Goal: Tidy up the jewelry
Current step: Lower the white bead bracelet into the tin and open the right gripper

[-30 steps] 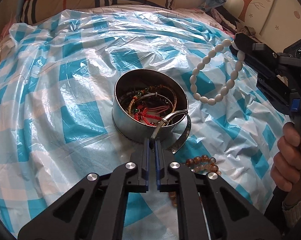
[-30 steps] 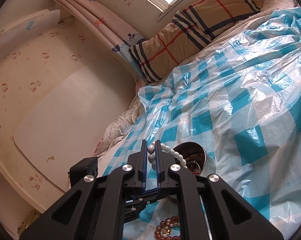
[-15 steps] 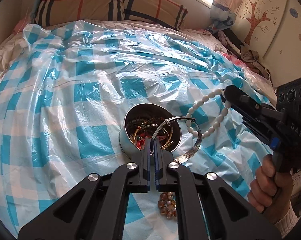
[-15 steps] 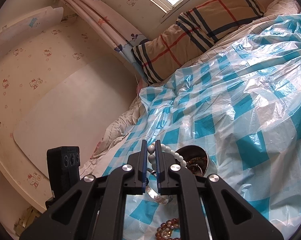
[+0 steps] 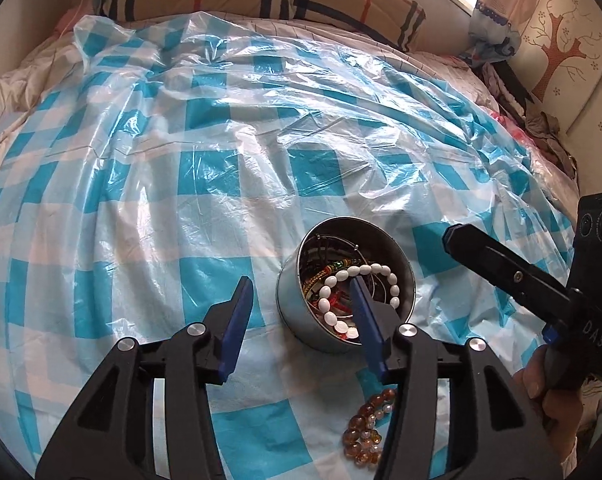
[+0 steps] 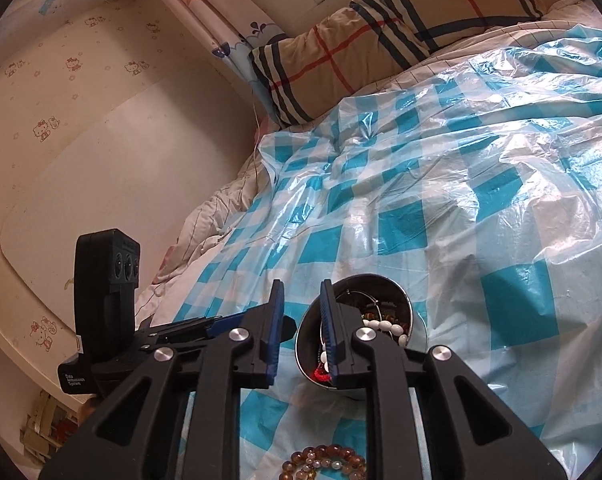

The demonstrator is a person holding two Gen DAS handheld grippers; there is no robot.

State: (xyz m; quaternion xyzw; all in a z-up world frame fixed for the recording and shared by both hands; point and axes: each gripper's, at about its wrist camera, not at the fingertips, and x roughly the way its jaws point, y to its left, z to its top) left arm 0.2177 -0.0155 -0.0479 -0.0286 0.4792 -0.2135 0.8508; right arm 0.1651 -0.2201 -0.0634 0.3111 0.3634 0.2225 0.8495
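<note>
Both tools have just opened, left tool (image 5: 301,312) wide, right tool (image 6: 301,312) narrow, both empty; the amber bracelet (image 5: 365,428) outside the tin (image 5: 301,320) could slide on slick plastic.

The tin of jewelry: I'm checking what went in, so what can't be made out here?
- Left wrist view: the near part of the tin and some white beads sit behind a finger of the left gripper.
- Right wrist view: the right gripper covers the tin's left side.
- Both views: the brown beads are partly hidden by the grippers, and the picture's edge cuts them in the right view.
</note>
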